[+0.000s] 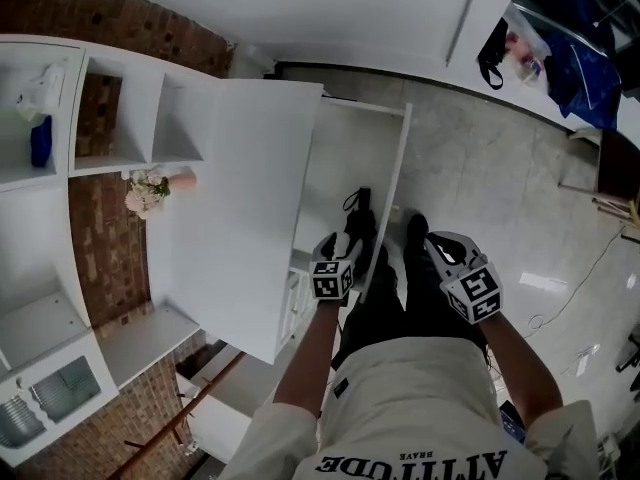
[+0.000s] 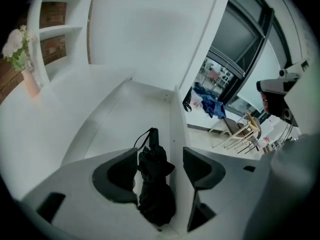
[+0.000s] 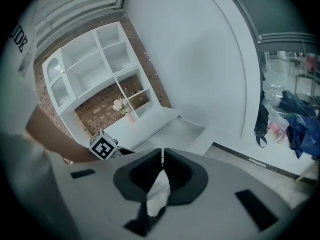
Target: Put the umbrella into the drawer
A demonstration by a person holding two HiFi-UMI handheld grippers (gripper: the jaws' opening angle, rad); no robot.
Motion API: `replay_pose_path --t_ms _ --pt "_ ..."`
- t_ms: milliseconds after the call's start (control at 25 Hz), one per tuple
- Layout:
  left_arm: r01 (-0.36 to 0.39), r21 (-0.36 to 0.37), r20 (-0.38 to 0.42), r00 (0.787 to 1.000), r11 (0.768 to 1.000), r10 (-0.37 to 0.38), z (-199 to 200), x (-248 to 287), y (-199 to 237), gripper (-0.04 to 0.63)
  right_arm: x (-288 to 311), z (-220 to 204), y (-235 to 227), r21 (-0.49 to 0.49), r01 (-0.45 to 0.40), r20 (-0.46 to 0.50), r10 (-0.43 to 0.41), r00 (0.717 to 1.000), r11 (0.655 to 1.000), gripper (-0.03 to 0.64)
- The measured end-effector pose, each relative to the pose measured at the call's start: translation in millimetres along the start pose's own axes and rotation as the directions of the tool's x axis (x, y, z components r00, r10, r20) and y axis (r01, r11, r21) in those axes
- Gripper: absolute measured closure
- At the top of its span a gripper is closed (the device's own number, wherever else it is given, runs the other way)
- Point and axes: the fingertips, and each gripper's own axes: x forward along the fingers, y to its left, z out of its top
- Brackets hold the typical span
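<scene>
White drawer [image 2: 132, 109] holds the black umbrella [image 2: 152, 184] between the released jaws of the left hand-held gripper [image 2: 159, 152].

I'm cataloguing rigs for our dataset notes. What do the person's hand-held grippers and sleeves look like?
The left hand-held gripper and the right hand-held gripper have pale grey bodies with black curved pads. Each carries a white cube printed with black square markers. The person wears a light, short-sleeved T-shirt with dark lettering. No cables show.
</scene>
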Motion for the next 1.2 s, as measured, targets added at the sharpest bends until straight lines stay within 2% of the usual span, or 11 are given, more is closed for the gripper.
replay_pose_path --t_ms 200,440,600,880,1200 --pt "-0.032 -0.032 0.120 0.992 0.999 0.036 20.6 -40.9 2.5 0.335 3.8 7.4 15.3 -0.071 -0.062 -0.030 0.061 0.998 0.996 0.581" --pt "-0.077 -0.088 0.270 0.958 0.993 0.098 41.2 -86.1 8.3 0.413 12.3 15.3 28.0 -0.121 -0.119 -0.050 0.114 0.992 0.986 0.581" --pt "-0.098 -0.138 0.307 0.942 0.986 0.136 34.7 -107.9 11.0 0.430 15.5 17.5 45.5 -0.167 -0.163 -0.073 0.153 0.986 0.972 0.581" --pt "-0.146 -0.172 0.383 0.901 0.974 0.203 24.3 -165.1 15.9 0.472 19.3 21.1 87.9 -0.260 -0.225 -0.099 0.205 0.974 0.939 0.581" --pt "-0.134 -0.237 0.477 0.847 0.962 0.236 4.6 -236.3 4.4 0.537 -7.8 17.0 119.7 -0.303 -0.209 -0.068 0.198 0.978 0.930 0.581"
